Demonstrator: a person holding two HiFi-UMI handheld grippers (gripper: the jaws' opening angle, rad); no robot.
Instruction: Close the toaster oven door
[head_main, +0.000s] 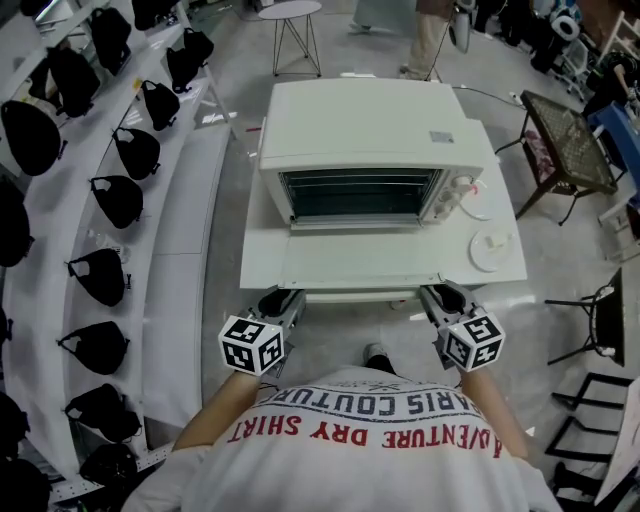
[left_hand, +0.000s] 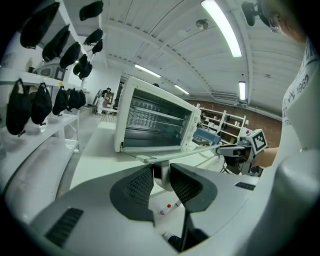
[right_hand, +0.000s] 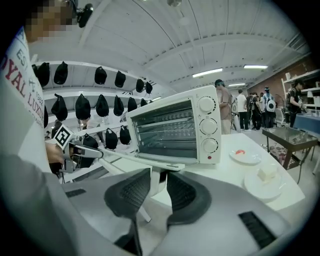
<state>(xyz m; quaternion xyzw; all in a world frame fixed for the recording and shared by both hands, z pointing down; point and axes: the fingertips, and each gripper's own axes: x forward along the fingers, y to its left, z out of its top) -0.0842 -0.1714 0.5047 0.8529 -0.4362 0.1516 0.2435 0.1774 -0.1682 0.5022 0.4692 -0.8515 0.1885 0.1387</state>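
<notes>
A white toaster oven (head_main: 360, 150) stands on a white table (head_main: 500, 275) with its door (head_main: 360, 262) folded down flat toward me. The door's handle bar (head_main: 355, 293) runs along the front edge. My left gripper (head_main: 285, 300) is at the handle's left end. In the left gripper view its jaws (left_hand: 161, 172) are shut on the white handle post (left_hand: 161, 172). My right gripper (head_main: 440, 297) is at the right end. In the right gripper view its pads (right_hand: 157, 181) press on the other handle post (right_hand: 156, 181). The oven cavity (right_hand: 167, 132) is empty, with bare racks.
Two white plates (head_main: 492, 248) (head_main: 478, 205) sit on the table right of the oven. Curved white shelves with black bags (head_main: 100, 200) run along the left. A dark side table (head_main: 565, 140) stands at the right and a round stool (head_main: 290, 12) behind. People stand in the background (right_hand: 245, 112).
</notes>
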